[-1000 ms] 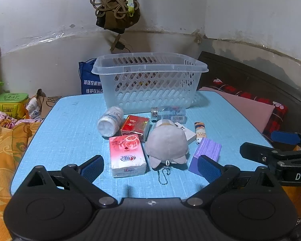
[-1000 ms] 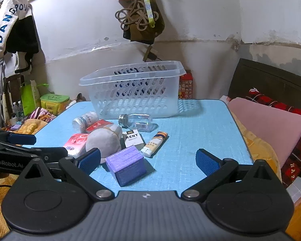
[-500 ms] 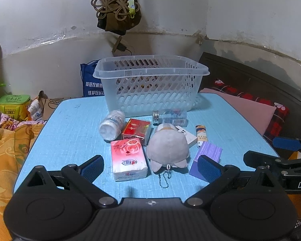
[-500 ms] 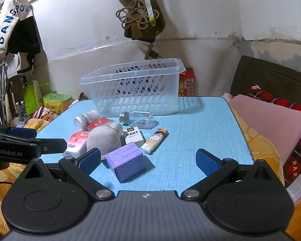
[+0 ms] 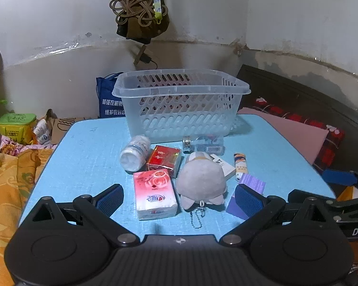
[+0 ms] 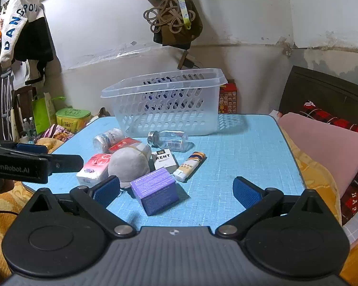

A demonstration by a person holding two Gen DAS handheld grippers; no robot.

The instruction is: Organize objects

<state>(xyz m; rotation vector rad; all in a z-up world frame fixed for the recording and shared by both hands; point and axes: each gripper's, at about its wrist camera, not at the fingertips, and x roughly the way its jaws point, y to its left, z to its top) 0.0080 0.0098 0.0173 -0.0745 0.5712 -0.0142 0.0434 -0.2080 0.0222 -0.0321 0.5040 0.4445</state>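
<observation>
A clear plastic basket [image 5: 181,104] stands at the back of the blue table [image 5: 88,157]. In front of it lie a white bottle [image 5: 134,155], a red box [image 5: 163,158], a pink tissue pack [image 5: 155,194], a grey plush [image 5: 201,181], a glass jar [image 5: 202,144], a KENT box [image 6: 163,158], a lighter [image 6: 189,165] and a purple box [image 6: 155,189]. My left gripper [image 5: 179,199] is open, hovering before the tissue pack and plush. My right gripper [image 6: 176,191] is open, near the purple box.
A pink pillow [image 6: 322,140] and dark headboard [image 6: 327,93] lie to the right. Orange bedding [image 5: 4,181] and a green tin [image 5: 16,124] lie to the left. Bags and cord hang on the wall [image 6: 174,16] behind the basket.
Both grippers have drawn back and risen slightly, so the objects sit a little farther away. Both stay open. Nothing on the table has moved.
</observation>
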